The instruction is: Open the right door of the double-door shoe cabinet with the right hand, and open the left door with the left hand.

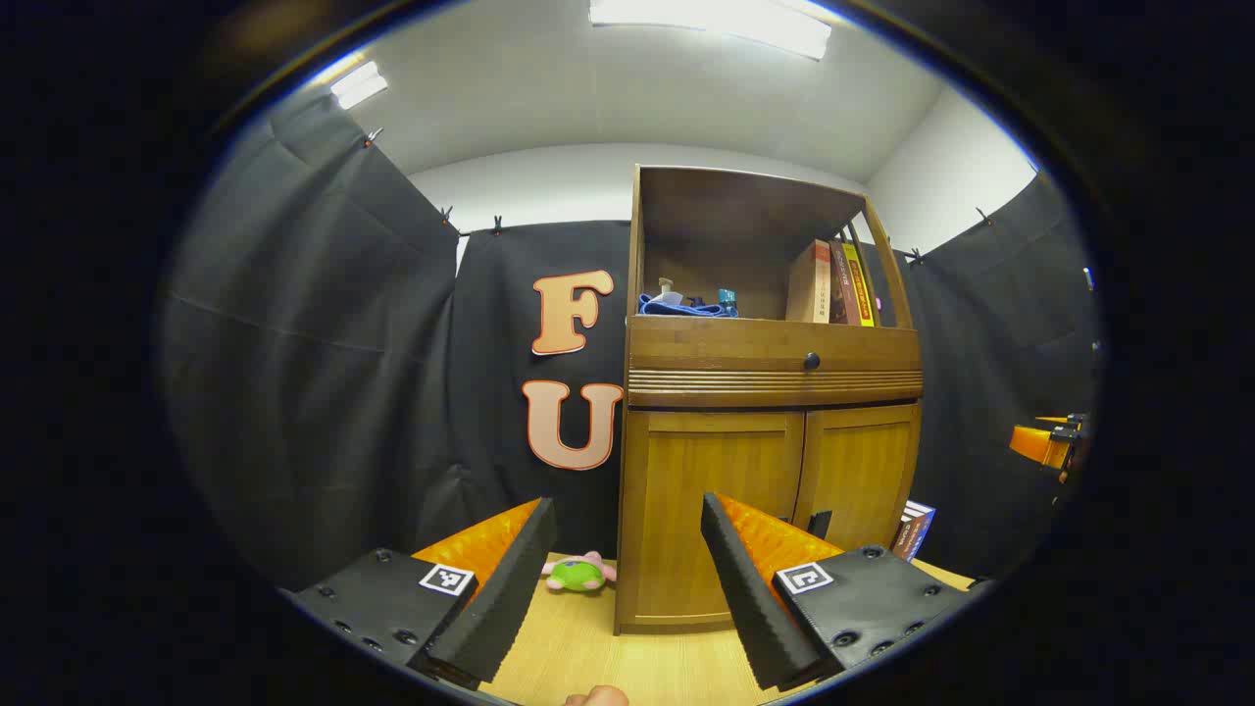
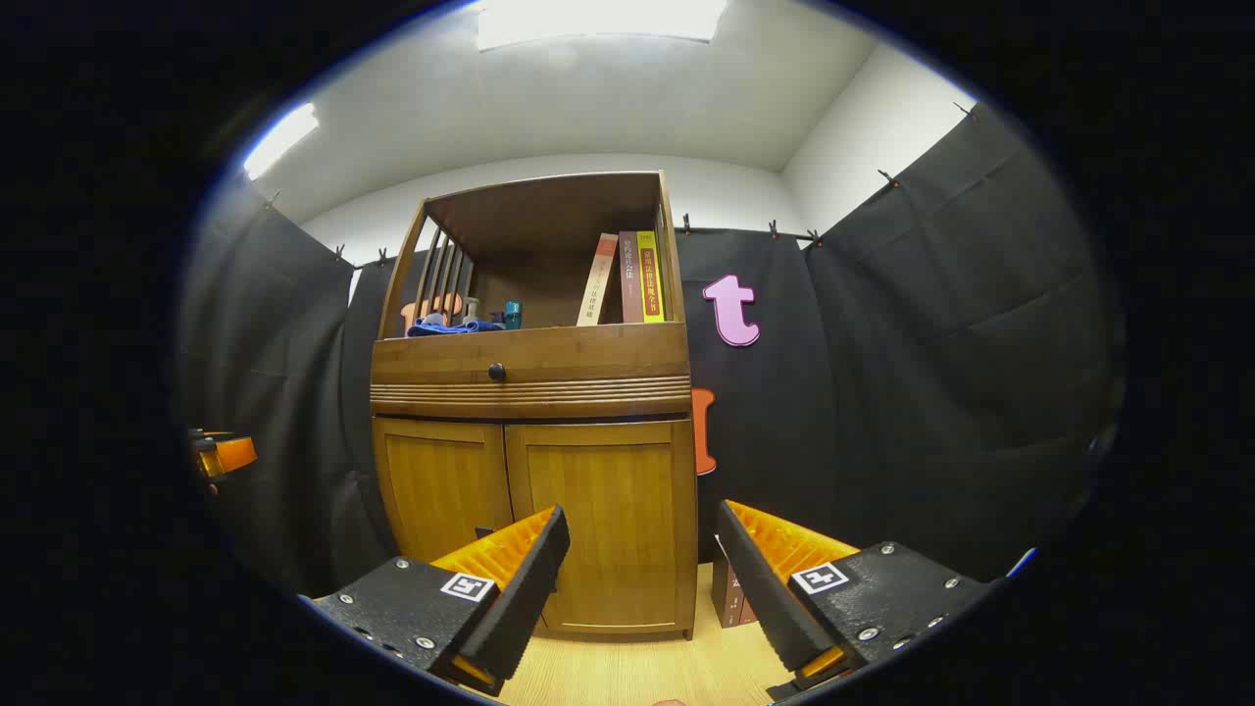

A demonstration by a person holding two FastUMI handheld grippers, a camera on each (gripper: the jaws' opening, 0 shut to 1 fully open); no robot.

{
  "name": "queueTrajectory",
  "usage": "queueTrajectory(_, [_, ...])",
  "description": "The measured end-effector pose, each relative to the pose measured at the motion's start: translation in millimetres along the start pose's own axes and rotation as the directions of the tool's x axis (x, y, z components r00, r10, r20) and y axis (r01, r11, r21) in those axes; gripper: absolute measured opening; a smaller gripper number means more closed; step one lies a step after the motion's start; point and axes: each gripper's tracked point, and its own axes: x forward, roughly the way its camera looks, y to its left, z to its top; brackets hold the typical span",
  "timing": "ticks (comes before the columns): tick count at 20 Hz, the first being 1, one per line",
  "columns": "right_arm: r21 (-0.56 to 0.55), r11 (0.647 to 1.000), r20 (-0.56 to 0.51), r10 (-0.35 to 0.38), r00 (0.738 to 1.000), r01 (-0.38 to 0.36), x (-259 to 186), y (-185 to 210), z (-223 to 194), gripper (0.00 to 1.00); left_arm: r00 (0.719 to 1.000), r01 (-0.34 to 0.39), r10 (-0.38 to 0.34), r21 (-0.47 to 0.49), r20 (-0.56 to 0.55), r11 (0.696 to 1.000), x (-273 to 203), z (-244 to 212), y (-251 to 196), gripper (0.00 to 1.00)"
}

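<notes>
The wooden shoe cabinet (image 1: 775, 378) stands ahead with both lower doors closed. In the left gripper view, the left door (image 1: 677, 490) lies straight beyond my open left gripper (image 1: 627, 505), and the right door (image 1: 868, 471) is further right. A small dark handle (image 1: 820, 523) shows near the seam between the doors. In the right gripper view, the right door (image 2: 613, 490) is just behind my open right gripper (image 2: 642, 515), with the left door (image 2: 441, 485) beside it. Neither gripper touches the cabinet, and nothing is between either gripper's fingers.
A drawer with a black knob (image 2: 497, 372) sits above the doors, below an open shelf holding books (image 2: 627, 279) and a blue cloth (image 1: 686, 308). A green and pink plush toy (image 1: 578, 574) lies left of the cabinet. A book (image 1: 914, 529) leans at its right side.
</notes>
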Motion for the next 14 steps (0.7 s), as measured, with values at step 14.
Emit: queueTrajectory(14, [0.008,1.000,-0.004,-0.002,1.000,0.002,-1.4,-2.3,4.0,1.00,1.000,0.011,-0.011,0.000,-0.002,1.000,-1.2,-2.1,-3.8,0.94])
